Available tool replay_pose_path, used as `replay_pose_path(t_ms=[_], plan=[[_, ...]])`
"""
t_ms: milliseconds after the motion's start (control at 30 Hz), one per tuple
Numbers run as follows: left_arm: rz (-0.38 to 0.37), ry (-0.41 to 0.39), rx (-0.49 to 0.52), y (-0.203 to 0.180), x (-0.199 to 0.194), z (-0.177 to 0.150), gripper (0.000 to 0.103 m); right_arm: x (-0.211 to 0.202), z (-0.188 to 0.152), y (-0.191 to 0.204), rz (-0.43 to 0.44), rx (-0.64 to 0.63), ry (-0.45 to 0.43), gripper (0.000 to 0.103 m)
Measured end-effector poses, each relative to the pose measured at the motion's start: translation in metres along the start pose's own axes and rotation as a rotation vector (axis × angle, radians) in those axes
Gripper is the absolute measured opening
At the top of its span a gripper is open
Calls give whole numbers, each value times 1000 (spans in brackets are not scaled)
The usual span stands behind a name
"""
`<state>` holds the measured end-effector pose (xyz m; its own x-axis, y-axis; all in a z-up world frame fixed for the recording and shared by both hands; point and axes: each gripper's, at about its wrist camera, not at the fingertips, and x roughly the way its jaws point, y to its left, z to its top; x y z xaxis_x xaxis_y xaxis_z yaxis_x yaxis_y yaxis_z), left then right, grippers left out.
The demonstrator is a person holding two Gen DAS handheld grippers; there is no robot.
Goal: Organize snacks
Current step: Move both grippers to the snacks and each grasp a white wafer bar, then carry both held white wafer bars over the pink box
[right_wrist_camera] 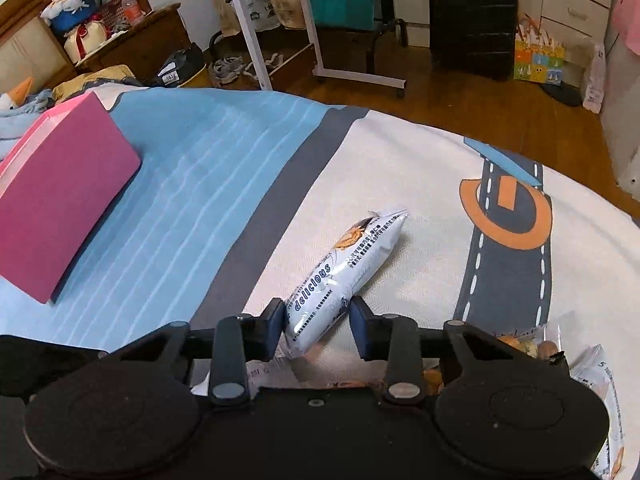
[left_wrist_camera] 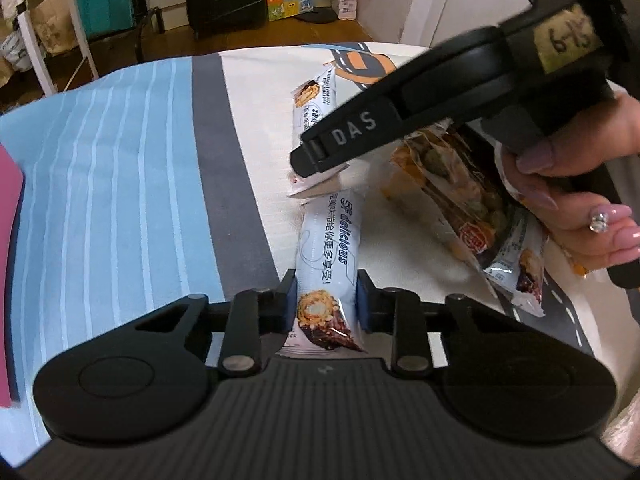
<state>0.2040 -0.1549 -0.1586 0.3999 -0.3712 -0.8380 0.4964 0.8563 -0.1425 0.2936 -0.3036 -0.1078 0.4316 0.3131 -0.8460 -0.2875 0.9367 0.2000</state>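
My left gripper [left_wrist_camera: 325, 300] is shut on a white "delicious" snack bar [left_wrist_camera: 328, 256] that lies lengthwise on the bed cover. My right gripper [right_wrist_camera: 319, 320] is shut on a second white "delicious" snack bar [right_wrist_camera: 348, 268], near its lower end. In the left wrist view the right gripper's black body [left_wrist_camera: 400, 120] reaches across above that second bar [left_wrist_camera: 314, 108]. A clear bag of mixed snacks [left_wrist_camera: 452, 184] and another white bar [left_wrist_camera: 516, 264] lie to the right, under the hand.
A pink box [right_wrist_camera: 60, 204] stands on the blue striped part of the bed cover [right_wrist_camera: 192, 200] at the left. The bed edge drops to a wooden floor [right_wrist_camera: 460, 100] with a black suitcase [right_wrist_camera: 472, 16] and a white rack [right_wrist_camera: 280, 20].
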Motion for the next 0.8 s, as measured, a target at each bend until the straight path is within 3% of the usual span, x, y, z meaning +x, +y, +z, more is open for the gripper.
replay_pose_path(t_ms=[400,800], plan=[[-19,13,-77,10,-12,5,24,-13,7,-3,25,35,9,38],[-3,-3,-114,14,-57,-10,24,-36,0,12,71,10,36,38]])
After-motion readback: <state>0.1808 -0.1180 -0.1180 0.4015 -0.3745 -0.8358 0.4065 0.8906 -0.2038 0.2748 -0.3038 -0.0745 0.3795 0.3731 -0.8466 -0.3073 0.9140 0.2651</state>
